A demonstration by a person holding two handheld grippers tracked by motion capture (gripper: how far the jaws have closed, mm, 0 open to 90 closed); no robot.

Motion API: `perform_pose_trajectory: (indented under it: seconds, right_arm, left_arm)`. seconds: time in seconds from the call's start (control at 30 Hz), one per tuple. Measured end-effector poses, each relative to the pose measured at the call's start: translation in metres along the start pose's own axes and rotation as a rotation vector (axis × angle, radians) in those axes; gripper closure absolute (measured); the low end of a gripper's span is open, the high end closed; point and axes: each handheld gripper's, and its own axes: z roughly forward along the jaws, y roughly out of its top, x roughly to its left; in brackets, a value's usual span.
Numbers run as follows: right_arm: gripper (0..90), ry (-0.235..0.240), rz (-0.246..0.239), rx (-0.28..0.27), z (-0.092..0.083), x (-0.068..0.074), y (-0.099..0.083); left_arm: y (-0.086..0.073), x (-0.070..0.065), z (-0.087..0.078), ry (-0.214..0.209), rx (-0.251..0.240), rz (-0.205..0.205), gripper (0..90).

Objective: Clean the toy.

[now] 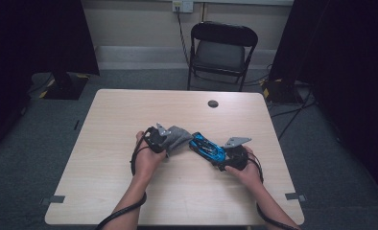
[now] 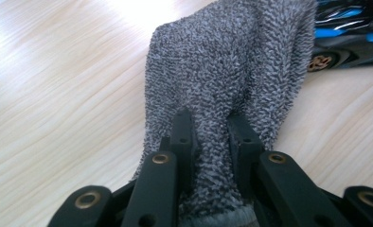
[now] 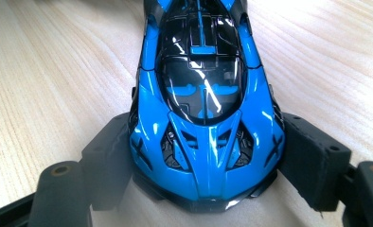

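Near the middle of the wooden table (image 1: 129, 191), a blue toy car (image 1: 207, 147) is pinched at its sides by the right gripper (image 3: 206, 161). Just beside the car, a soft, floppy grey cloth (image 2: 232, 85) is squeezed by the left gripper (image 2: 210, 137). The car looks hard and shiny, so its sides are best held.

- a blue and black toy car (image 1: 207, 146) is sitting near the middle of the wooden table (image 1: 129, 110), wheels down.
- a grey fuzzy cloth (image 1: 178, 136) is lying bunched, touching the car's far-left end.

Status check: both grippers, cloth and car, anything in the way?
Left gripper shut on grey terry cloth. Right gripper clamps blue toy car. Nothing between them.
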Motion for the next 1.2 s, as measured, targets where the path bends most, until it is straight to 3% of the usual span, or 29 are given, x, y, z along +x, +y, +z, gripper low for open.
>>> perform_pose_trajectory:
  seconds: [0.2, 0.47, 0.53, 0.7, 0.87, 1.03, 1.2]
  right_arm:
    - [24.4, 0.0, 0.002, 0.001, 0.0, 0.0, 0.0]
    - [16.7, 0.005, 0.012, 0.009, -0.006, -0.002, 0.0]
    - [16.5, -0.012, 0.001, 0.007, -0.011, -0.002, 0.002]
    - [15.3, -0.003, 0.022, -0.042, -0.025, 0.0, 0.009]
    - [15.3, -0.001, 0.037, -0.035, -0.027, -0.001, 0.021]
    - [27.3, 0.018, 0.056, -0.045, -0.022, -0.002, 0.028]
    - [29.7, 0.003, 0.055, -0.042, -0.015, -0.003, 0.034]
  left_arm:
    - [-0.014, 0.005, -0.01, 0.007, 0.004, -0.01, 76.0]
    - [-0.027, 0.006, -0.012, 0.004, 0.02, -0.029, 75.9]
    - [-0.029, 0.006, -0.012, 0.002, 0.022, -0.03, 75.9]
    - [-0.029, 0.002, -0.014, -0.002, 0.017, -0.028, 75.8]
    - [-0.031, -0.003, -0.016, -0.012, 0.016, -0.022, 75.8]
    - [-0.033, -0.008, -0.017, -0.018, 0.012, -0.016, 75.7]
    - [-0.031, -0.013, -0.017, -0.034, 0.007, -0.009, 75.5]
